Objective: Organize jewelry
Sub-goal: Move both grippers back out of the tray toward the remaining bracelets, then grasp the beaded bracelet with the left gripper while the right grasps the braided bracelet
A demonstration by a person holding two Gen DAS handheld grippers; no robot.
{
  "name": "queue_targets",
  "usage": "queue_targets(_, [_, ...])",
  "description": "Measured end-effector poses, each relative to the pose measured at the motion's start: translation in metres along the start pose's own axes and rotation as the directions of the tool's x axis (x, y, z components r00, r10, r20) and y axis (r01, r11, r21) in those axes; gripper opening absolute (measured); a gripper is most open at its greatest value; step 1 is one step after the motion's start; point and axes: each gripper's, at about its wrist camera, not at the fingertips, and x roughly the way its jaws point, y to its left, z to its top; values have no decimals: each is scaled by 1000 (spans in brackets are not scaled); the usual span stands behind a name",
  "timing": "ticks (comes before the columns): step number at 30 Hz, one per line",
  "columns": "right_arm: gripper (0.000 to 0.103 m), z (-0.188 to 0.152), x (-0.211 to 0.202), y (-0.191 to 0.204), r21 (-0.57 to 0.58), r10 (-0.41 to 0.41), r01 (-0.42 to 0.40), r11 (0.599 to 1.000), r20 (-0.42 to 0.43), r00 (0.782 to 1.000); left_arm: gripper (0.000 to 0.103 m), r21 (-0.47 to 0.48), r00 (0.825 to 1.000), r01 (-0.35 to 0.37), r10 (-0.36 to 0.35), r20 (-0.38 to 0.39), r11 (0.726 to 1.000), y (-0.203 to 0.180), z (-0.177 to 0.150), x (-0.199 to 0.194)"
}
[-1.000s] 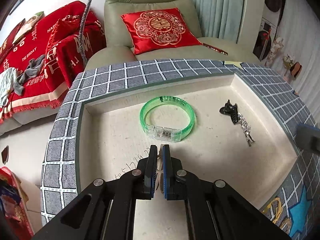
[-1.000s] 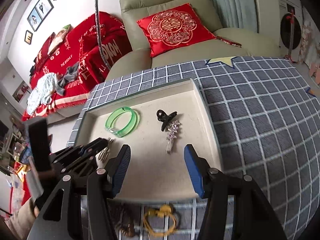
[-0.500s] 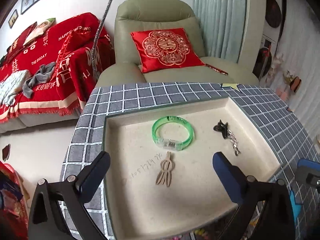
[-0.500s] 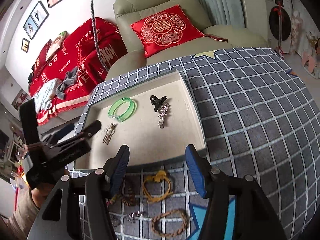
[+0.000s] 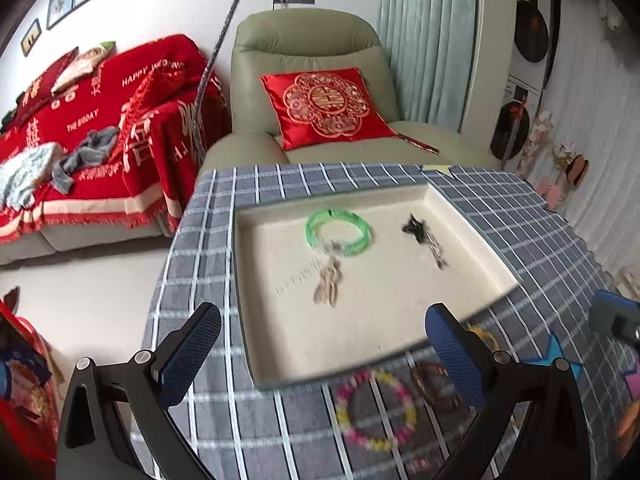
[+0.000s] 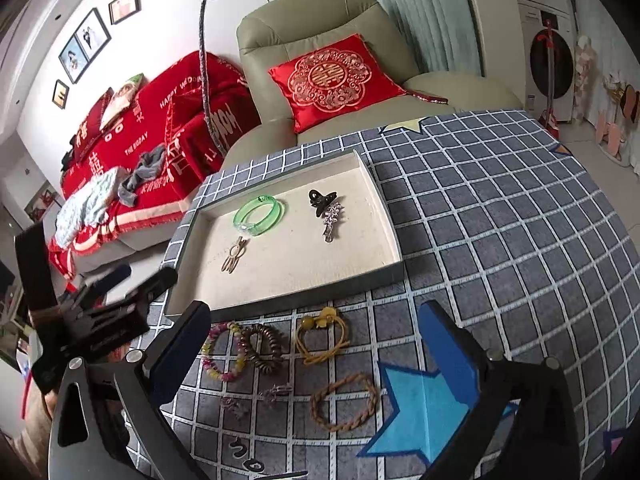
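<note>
Both of my grippers are over the counter's near edge. The left gripper (image 5: 322,344) has its fingers spread wide with nothing between them. The right gripper (image 6: 314,344) has just been opening, and its fingers stand wide apart too, empty.

Writing first: the red blanket (image 5: 100,120) on the sofa reads "HAPPY WEDDING" and "THE BIGDAY" in white letters, and the red cushion (image 6: 332,76) on the grey-green armchair (image 6: 320,20) carries a gold double-happiness sign. There is faint scribbled writing on the tray floor; I can't read it.

The counter (image 6: 500,220) wears a grey cloth with a white grid and blue stars. On it sits a shallow cream tray (image 6: 384,208). Inside: a green bangle (image 6: 259,215), a gold hairpin (image 6: 234,255) just in front of it, and a black claw clip (image 6: 318,199) touching a silver clip (image 6: 332,222).

Outside, near the tray's front wall, lie a pink-and-yellow bead bracelet (image 6: 222,350), a brown coil tie (image 6: 262,346), a yellow hair tie (image 6: 322,334) and a braided brown ring (image 6: 344,402).

Framed pictures (image 6: 86,42) hang on the white wall; a washing machine (image 6: 550,60) stands at right.
</note>
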Motion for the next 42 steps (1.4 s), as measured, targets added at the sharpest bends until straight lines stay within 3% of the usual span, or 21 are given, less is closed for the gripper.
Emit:
queue_targets(4, [103, -10, -8, 1, -1, -11, 11, 1000, -14, 1000, 103, 16, 1000, 19, -19, -10, 1000, -2, -18, -16])
queue_targets(8, [103, -25, -7, -2, -20, -34, 33, 999, -87, 996, 103, 21, 1000, 13, -13, -28, 1000, -2, -43, -28])
queue_targets(18, [103, -83, -1, -22, -13, -99, 98, 995, -196, 976, 103, -1, 990, 5, -5, -141, 1000, -2, -92, -26])
queue_targets(23, [103, -94, 0, -28, -3, -132, 134, 991, -210, 969, 103, -42, 984, -40, 32, -174, 998, 6, -96, -21])
queue_targets(31, [103, -91, 8, -37, 26, -194, 204, 979, -214, 958, 103, -132, 976, -47, 18, -216, 990, 21, -87, -5])
queue_targets(42, [99, -84, 33, -28, -40, -249, 247, 968, -218, 944, 103, -118, 971, -64, 34, -236, 991, 7, -74, 20])
